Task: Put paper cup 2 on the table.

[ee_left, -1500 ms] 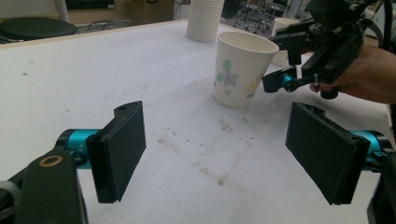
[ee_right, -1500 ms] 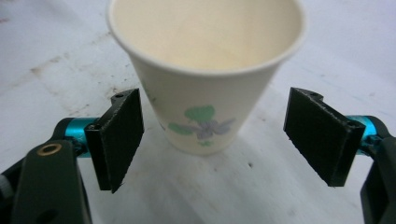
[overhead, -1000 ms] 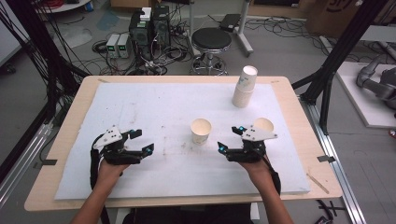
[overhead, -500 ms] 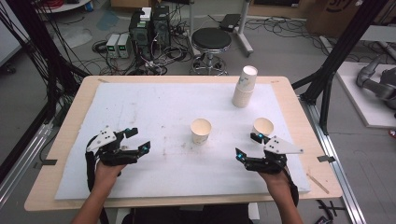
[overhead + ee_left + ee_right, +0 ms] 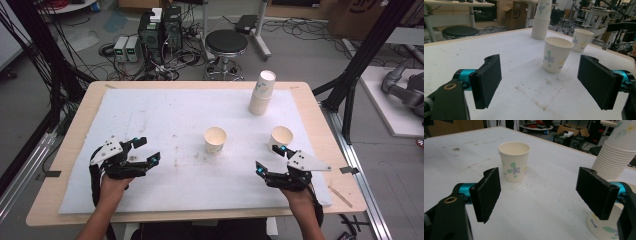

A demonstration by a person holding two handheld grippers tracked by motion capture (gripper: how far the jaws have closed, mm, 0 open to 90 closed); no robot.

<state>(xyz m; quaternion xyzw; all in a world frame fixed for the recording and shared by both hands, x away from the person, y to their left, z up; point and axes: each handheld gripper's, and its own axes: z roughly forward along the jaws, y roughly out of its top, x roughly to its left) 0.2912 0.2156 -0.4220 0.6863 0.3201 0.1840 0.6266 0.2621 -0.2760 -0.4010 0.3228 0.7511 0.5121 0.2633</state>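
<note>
Table (image 5: 65,150), wooden, covered by a white mat (image 5: 165,110) that leaves a bare wooden margin along every edge.

Near edge, left: left gripper (image 5: 145,150), hand-held, over the mat's near-left part. Jaws wide apart after closing slightly just now, nothing between them. Open, lightly stained mat lies ahead of it and toward the left edge.

Near edge, right: right gripper (image 5: 271,159), hand-held, over the mat's near-right part. Jaws wide apart, nothing held.

Middle of the mat: floral paper cup (image 5: 215,140), upright, open end up, standing free with clear mat all round; well apart from the left gripper, somewhat nearer the right one.

Right side, mid-depth: second floral paper cup (image 5: 281,136), upright, just beyond the right gripper's outer jaw, very close to it; contact cannot be told.

Far-right corner: stack of paper cups (image 5: 262,94), nested, leaning slightly, near the mat's far edge.
</note>
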